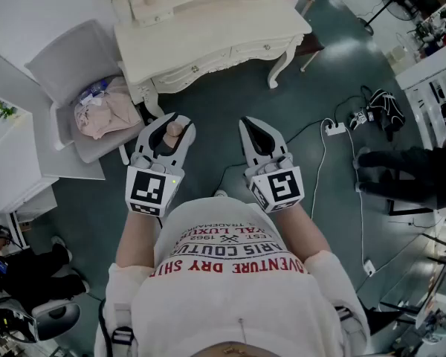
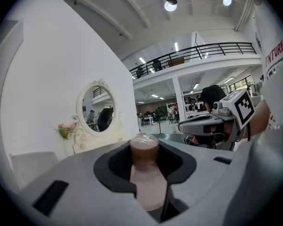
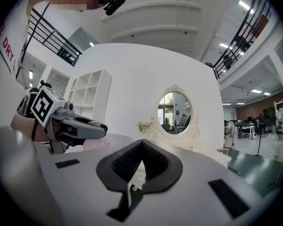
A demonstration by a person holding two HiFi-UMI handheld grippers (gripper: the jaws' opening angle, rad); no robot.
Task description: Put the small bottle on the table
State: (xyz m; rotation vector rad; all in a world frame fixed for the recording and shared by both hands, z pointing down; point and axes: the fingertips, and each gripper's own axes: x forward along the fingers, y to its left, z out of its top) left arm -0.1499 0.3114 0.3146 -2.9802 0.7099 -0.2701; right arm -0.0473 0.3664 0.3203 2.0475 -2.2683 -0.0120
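A small pale-pink bottle (image 1: 170, 135) with a brown cap is held level over the floor, with my left gripper (image 1: 171, 127) shut on it. In the left gripper view the bottle (image 2: 146, 173) sits between the dark pads, cap pointing away. My right gripper (image 1: 247, 123) hangs beside it to the right, shut and empty; its tips (image 3: 141, 144) meet with nothing between them. The cream dressing table (image 1: 208, 32) stands ahead of both grippers, a stretch of floor away. Each gripper shows in the other's view: the right gripper (image 2: 210, 122), the left gripper (image 3: 73, 126).
A grey chair (image 1: 67, 69) with pink clothes (image 1: 104, 110) stands left of the table. An oval mirror (image 2: 98, 108) and flowers (image 2: 66, 130) are on the table's far side. A power strip and cables (image 1: 334, 129) lie on the green floor to the right. A stool (image 1: 308, 2) stands by the table's right end.
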